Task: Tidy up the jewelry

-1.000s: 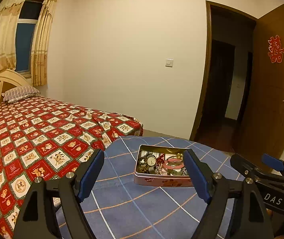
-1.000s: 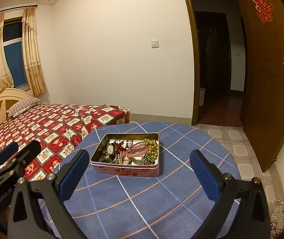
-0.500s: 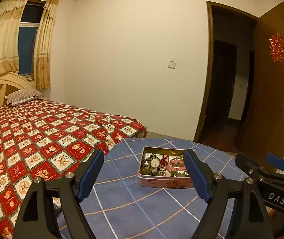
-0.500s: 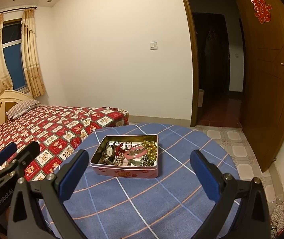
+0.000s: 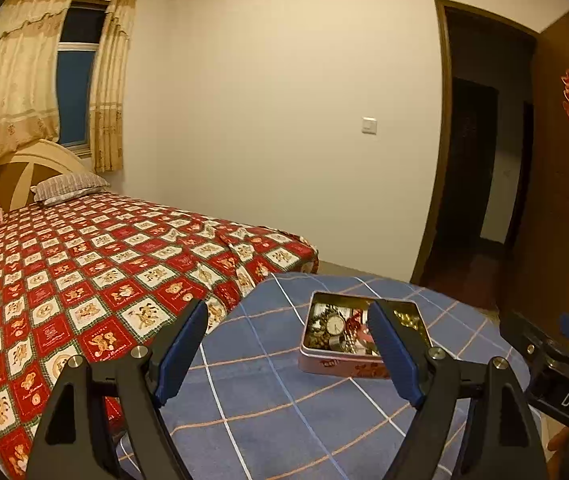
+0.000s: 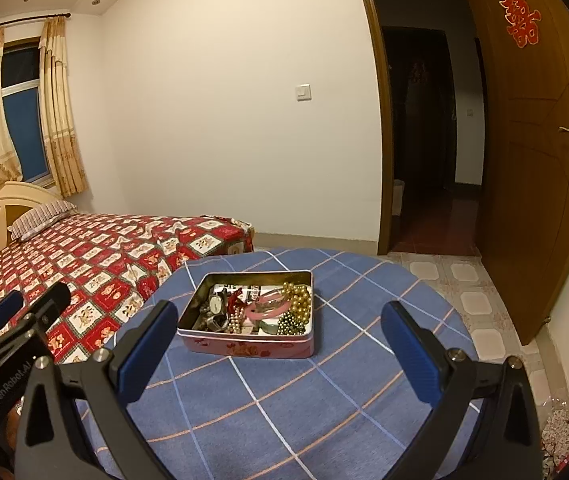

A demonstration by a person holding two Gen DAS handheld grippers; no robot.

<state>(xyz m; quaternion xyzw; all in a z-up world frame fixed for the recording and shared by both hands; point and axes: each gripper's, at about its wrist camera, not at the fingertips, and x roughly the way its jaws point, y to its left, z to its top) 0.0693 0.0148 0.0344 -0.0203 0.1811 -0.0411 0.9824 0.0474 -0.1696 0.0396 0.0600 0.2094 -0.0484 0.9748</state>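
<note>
Panned left gripper (image 5: 288, 344) leftward; tin (image 6: 244, 346) slid right in view. Both grippers, right gripper (image 6: 280, 344) included, gaped empty, short of tin. Jewelry (image 6: 258, 310) lay heaped inside; stage unclear.

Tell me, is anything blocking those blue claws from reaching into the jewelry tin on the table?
Nothing visible does. The tin sits open, no lid, on the blue tablecloth. Only bare cloth lies between it and the right gripper and left gripper, both open and empty.
</note>
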